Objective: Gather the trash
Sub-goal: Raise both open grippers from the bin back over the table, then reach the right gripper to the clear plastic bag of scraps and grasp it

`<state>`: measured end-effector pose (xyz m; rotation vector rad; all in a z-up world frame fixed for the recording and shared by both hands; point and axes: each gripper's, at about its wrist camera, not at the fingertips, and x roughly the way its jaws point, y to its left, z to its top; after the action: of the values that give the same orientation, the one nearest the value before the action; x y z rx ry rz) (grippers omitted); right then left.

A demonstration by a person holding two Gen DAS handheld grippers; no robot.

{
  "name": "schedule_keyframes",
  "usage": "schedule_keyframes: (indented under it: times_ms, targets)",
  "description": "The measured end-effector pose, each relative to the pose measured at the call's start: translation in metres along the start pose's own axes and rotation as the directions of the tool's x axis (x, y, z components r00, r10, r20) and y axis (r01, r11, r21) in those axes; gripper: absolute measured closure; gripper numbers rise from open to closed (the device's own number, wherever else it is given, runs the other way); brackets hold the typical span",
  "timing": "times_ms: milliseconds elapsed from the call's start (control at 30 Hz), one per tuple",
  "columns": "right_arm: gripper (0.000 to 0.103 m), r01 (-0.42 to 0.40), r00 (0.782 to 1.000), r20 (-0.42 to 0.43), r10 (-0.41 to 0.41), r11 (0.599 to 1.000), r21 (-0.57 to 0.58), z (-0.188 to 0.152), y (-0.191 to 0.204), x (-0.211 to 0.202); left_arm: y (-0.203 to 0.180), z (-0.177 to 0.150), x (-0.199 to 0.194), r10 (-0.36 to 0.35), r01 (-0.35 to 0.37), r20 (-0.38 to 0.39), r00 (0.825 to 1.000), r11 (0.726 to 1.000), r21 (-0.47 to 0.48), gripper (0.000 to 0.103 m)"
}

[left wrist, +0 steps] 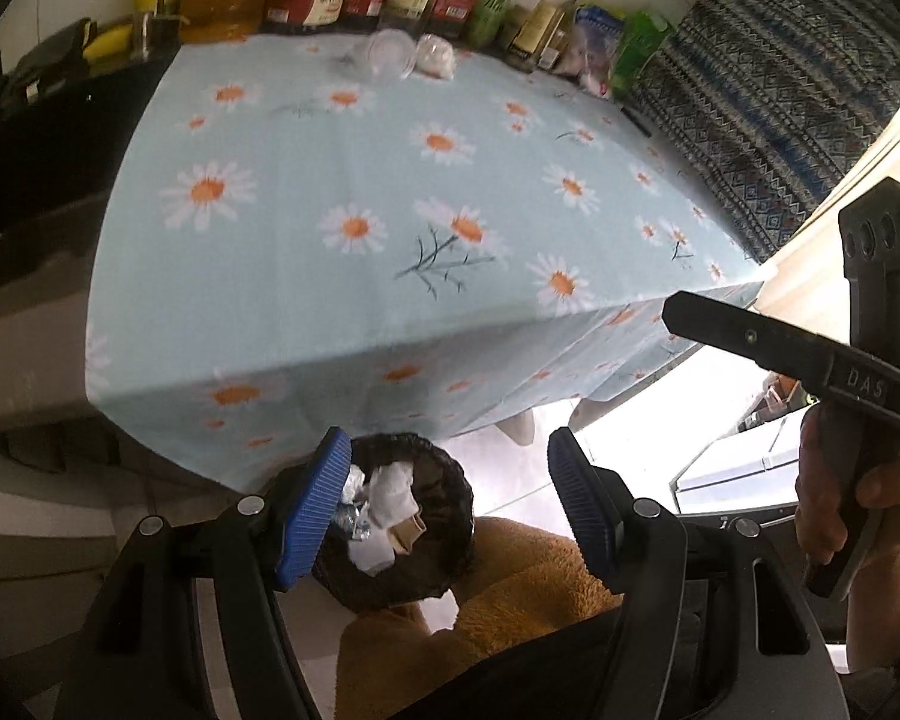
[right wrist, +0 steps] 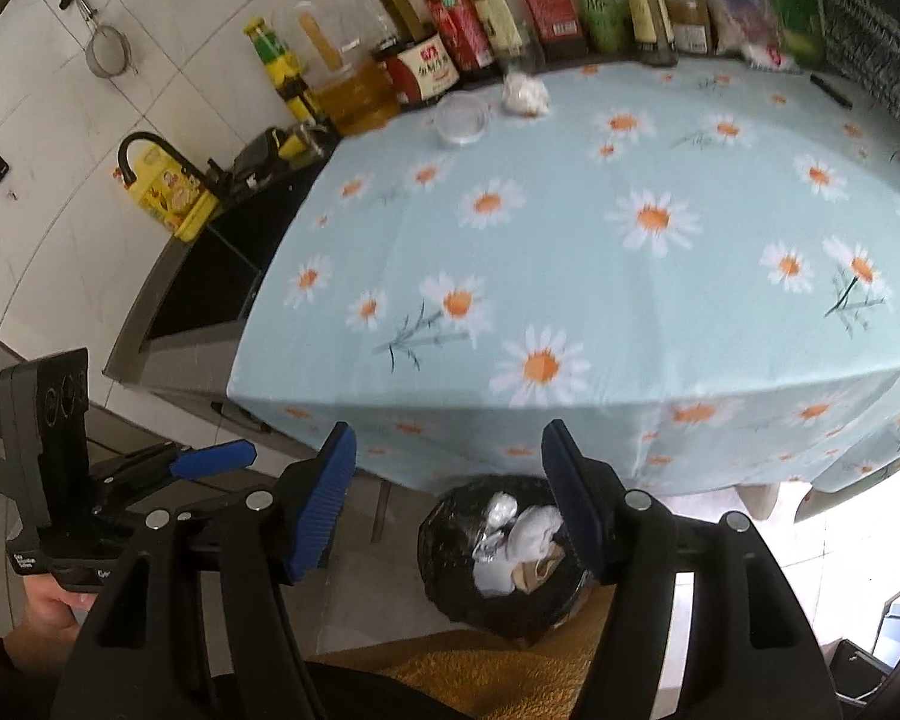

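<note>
A black-lined trash bin [left wrist: 432,540] stands on the floor below the table's front edge, holding crumpled white paper, foil and a small cardboard piece; it also shows in the right wrist view [right wrist: 450,546]. On the daisy tablecloth [left wrist: 360,180] at the far side lie a clear plastic cup [left wrist: 390,54] on its side and a crumpled white paper ball [left wrist: 437,57]; both show in the right wrist view, the cup [right wrist: 462,117] and the ball [right wrist: 525,93]. My left gripper [left wrist: 450,510] is open and empty above the bin. My right gripper [right wrist: 447,504] is open and empty above the bin.
Bottles of sauce and oil [right wrist: 450,18] line the table's back edge against the tiled wall. A black sink with a tap [right wrist: 150,150] is to the left. A patterned cloth [left wrist: 768,90] is on the right. A brown furry cushion [left wrist: 510,600] lies beside the bin.
</note>
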<state>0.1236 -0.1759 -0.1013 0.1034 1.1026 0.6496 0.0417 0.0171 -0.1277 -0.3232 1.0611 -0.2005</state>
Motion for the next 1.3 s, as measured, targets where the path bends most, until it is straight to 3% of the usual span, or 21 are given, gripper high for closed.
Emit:
schedule_keyframes:
  times_ms: [467,1300]
  targets:
    - [0.034,-0.036,0.999,0.018,0.038,0.993,-0.113,0.064,0.002,0.014,0.005,0.049,-0.012,0.064,-0.057,0.108,0.992,0.996,-0.062,0.037]
    - [0.025,-0.1,0.995,0.002,0.102,0.979,-0.176,0.238,-0.079,0.079,-0.002,0.148,0.024,0.202,-0.177,0.105,0.974,0.962,-0.208,0.037]
